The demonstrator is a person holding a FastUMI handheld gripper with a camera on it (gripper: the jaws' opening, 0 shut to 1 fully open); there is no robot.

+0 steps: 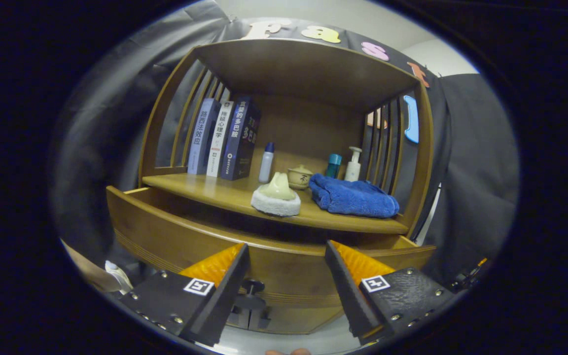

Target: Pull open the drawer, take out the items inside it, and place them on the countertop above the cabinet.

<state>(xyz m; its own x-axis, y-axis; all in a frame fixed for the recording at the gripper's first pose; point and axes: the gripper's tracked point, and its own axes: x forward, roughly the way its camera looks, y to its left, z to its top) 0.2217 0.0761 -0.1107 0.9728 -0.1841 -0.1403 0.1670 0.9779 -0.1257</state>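
The wooden drawer [175, 231] stands pulled out from the cabinet, its front panel right in front of my fingers; its inside is hidden behind the panel. My gripper [286, 256] is open, nothing between its fingers, level with the drawer's top edge. The dark drawer knob [253, 286] sits low between the fingers, nearer the left one. On the countertop [215, 195] above the drawer lie a pale green item on a white fluffy base [276, 197] and a folded blue towel [353, 197].
At the back of the countertop stand three books [222, 138], a small white bottle with a blue cap [266, 162], a lidded ceramic jar [299, 176], a teal bottle [333, 165] and a white pump bottle [353, 165]. Slatted wooden sides and a wooden top enclose the shelf.
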